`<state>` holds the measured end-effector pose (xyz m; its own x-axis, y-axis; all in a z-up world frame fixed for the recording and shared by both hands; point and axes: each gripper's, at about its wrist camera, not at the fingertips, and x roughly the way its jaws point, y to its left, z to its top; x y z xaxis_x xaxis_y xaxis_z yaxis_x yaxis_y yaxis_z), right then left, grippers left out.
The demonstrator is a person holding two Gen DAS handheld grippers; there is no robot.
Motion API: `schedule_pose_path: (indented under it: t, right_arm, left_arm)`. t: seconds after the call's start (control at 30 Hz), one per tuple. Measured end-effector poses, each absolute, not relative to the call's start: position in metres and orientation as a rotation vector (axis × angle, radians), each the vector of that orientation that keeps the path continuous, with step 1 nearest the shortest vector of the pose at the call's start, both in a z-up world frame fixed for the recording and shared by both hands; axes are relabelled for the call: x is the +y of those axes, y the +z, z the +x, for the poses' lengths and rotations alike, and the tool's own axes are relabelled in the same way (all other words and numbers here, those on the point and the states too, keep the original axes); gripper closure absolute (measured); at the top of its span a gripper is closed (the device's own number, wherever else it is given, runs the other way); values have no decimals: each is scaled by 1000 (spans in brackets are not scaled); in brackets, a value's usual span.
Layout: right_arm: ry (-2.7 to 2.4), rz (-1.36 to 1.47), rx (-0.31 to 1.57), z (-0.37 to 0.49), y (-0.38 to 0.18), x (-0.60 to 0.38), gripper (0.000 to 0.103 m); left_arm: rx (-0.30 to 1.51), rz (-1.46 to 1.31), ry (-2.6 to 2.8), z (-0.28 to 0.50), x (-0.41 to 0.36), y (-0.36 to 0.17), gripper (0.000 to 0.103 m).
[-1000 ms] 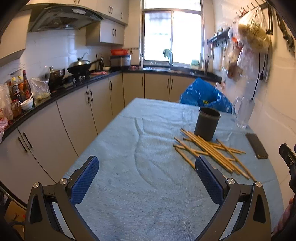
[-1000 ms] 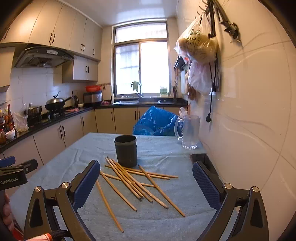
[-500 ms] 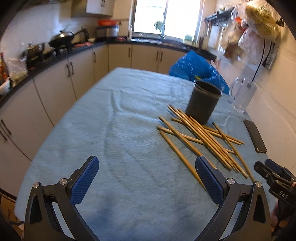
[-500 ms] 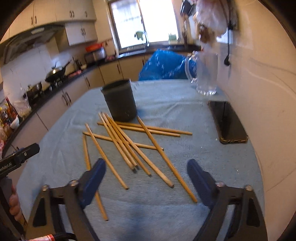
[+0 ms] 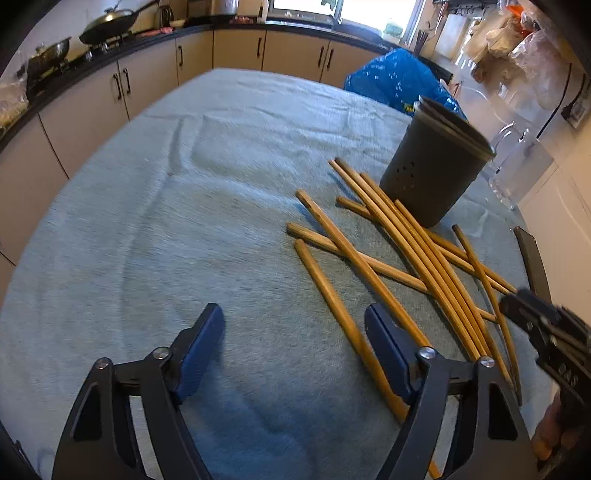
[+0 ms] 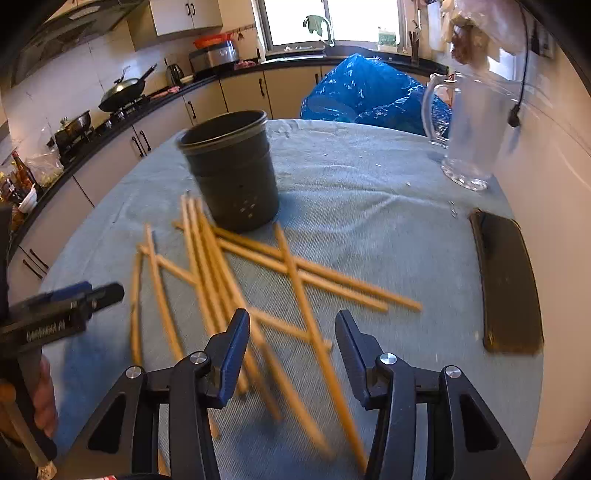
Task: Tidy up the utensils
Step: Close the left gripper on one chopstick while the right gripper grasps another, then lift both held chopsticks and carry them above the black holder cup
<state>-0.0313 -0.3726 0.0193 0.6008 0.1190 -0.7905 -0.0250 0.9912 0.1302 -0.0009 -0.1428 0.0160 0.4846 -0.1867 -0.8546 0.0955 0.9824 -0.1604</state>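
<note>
I'm on the approach, nothing picked up yet. Chopsticks (image 6: 236, 273) lie scattered on the cloth-covered surface (image 5: 155, 229) in front of the dark cup (image 6: 232, 170), which stands upright and looks empty. My right tool (image 6: 291, 339) has been narrowing, about half open over the pile, pads clear. My left tool (image 5: 293, 332), wider but also closing, hovers beside the nearest stick, holding nothing. Next I must single one stick out of the crossing ones. Phone (image 6: 509, 284) and glass jug (image 6: 476, 129) sit off to the right, clear of the pile.

Daylight pours through the window (image 6: 334, 22) ahead of me, blown out white. My claws throw soft shadows on the worktop (image 5: 184, 221). The chopsticks (image 6: 229, 295) smear with motion blur, and the fisheye bends and darkens every corner.
</note>
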Motion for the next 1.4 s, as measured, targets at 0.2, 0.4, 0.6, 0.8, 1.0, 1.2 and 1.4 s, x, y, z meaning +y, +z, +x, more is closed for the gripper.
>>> schedule_pose_path:
  t: [0.2,0.4,0.6,0.8,1.0,1.2,1.4]
  right_arm:
    - [91,41,993,6,9,-364,62]
    - [71,-1,1030,27,3,-358,67]
    - [74,-40,1044,39,3,-347,82]
    - [81,-38,1056,35,8,-341,94]
    - [88,62,1014,13,21,-350,96]
    - [92,135,941,-21,41,-352,96]
    - [105,168,845,-61,67,-347,96]
  left_arm:
    - [1052,-23,-153,6,-161,14,30]
    - [1038,81,-110,10,-175,13,48]
    - [1030,98,-139,11,-170,17,87]
    - [1055,-19,-221,5,-151,22,96]
    - [952,-53,-285,-23,-138,47,96]
    - [852,-111,-357,-57,-130,80,96]
    - [762,-89,-356,-83,-118,106,96]
